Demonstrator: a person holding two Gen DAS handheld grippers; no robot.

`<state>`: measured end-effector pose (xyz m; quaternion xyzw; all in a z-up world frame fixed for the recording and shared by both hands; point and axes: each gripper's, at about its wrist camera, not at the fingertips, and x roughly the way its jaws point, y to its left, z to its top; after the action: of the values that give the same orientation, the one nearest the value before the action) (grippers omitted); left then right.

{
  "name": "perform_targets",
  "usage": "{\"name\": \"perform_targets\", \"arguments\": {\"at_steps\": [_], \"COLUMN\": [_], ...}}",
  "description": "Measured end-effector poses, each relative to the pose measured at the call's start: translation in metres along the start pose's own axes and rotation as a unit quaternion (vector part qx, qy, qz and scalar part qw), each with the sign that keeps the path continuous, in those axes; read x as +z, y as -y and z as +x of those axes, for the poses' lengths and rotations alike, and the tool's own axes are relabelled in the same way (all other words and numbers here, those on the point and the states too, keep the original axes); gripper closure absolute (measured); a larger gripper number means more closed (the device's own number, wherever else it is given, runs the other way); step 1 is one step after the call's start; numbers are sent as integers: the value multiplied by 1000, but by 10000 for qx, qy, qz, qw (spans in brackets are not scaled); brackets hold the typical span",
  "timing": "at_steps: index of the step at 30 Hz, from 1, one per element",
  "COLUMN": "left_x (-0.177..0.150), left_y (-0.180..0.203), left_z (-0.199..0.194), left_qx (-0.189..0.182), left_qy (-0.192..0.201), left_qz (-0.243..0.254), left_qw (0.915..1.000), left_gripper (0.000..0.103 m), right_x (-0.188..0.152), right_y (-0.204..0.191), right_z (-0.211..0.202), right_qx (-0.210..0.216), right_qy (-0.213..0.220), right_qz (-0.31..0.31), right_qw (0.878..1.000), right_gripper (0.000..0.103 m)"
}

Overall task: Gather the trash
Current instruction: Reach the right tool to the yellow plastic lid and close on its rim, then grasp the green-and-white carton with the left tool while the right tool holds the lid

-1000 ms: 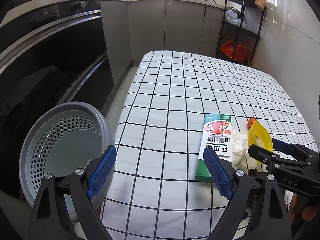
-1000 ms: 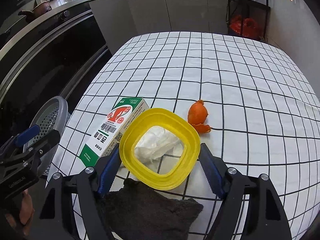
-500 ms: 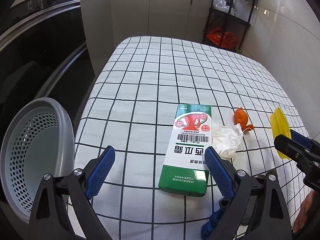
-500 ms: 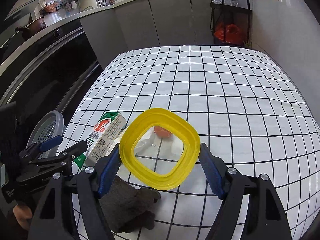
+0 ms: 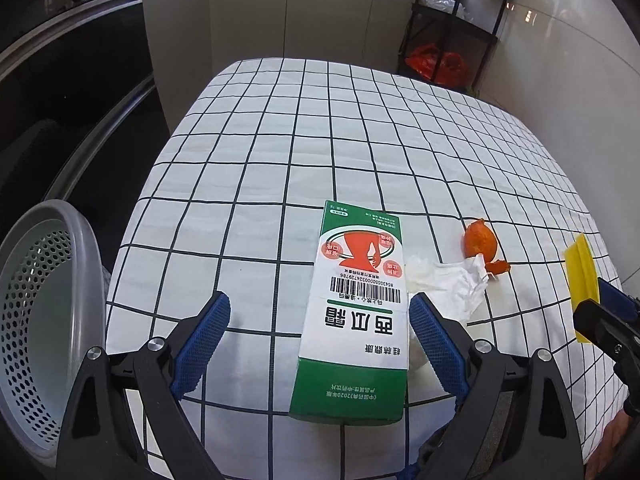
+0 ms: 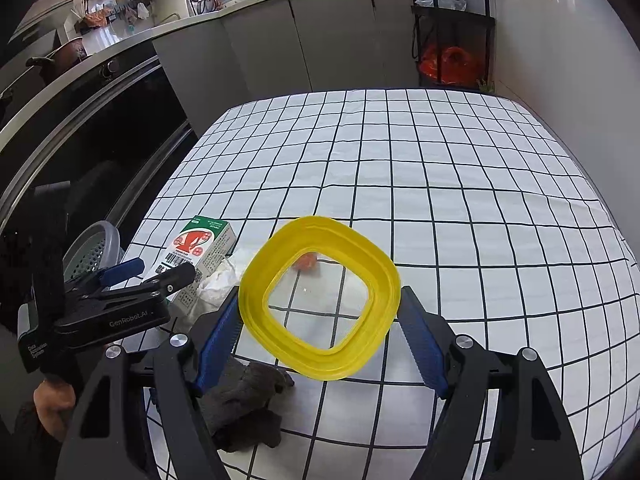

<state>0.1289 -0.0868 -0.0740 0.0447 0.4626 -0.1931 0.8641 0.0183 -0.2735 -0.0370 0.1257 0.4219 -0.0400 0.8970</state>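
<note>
Open left tongs (image 5: 318, 326) straddle the green carton (image 5: 358, 312) beside crumpled tissue (image 5: 450, 282).

Green-white carton (image 5: 357, 312) flat beside crumpled tissue (image 5: 448, 280) and orange peel (image 5: 480, 240).

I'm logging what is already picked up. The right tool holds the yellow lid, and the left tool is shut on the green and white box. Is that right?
Not quite. The right tool does hold the yellow lid, but the left tool is open: the left wrist view shows its pads apart around the green and white box, which lies flat on the tablecloth.
</note>
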Motion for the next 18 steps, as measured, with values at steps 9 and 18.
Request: {"name": "perform_targets", "arguments": {"at_steps": [9,18], "left_x": [0,-2], "left_y": [-3,-5], "left_z": [12,16], "left_qx": [-206,-405], "left_qy": [-197,-278], "left_qz": [-106,-161], "left_qw": [9995,9987], "left_gripper": [14,48], "right_x": [0,1], "right_y": [-2,0], "right_z": [2,2], "right_qx": [27,38], "right_qy": [-33,-35], "right_qz": [-3,0], "right_qw": [10000,10000], "right_gripper": [29,29]}}
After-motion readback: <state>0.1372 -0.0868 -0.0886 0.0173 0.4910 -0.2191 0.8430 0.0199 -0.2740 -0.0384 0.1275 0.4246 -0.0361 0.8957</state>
